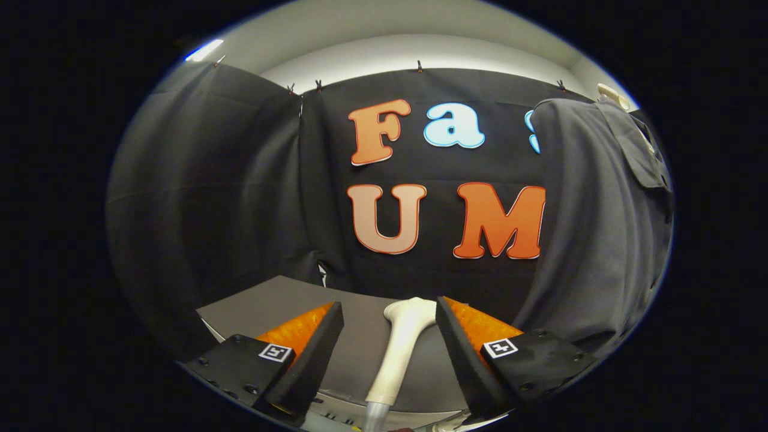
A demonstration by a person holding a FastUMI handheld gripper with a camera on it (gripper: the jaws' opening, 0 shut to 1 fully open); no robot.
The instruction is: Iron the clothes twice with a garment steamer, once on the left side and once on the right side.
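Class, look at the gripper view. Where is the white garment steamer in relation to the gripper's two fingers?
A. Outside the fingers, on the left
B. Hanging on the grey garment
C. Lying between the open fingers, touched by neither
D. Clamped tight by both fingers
C: the garment steamer lies on the grey table between the spread fingers of the gripper, with a gap on each side.

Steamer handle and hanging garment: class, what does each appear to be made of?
Steamer handle, lying between the open tool's fingers: probably smooth moulded plastic, with a soft sheen. Hanging garment: matte woven cloth, likely cotton blend, judging by its soft folds.
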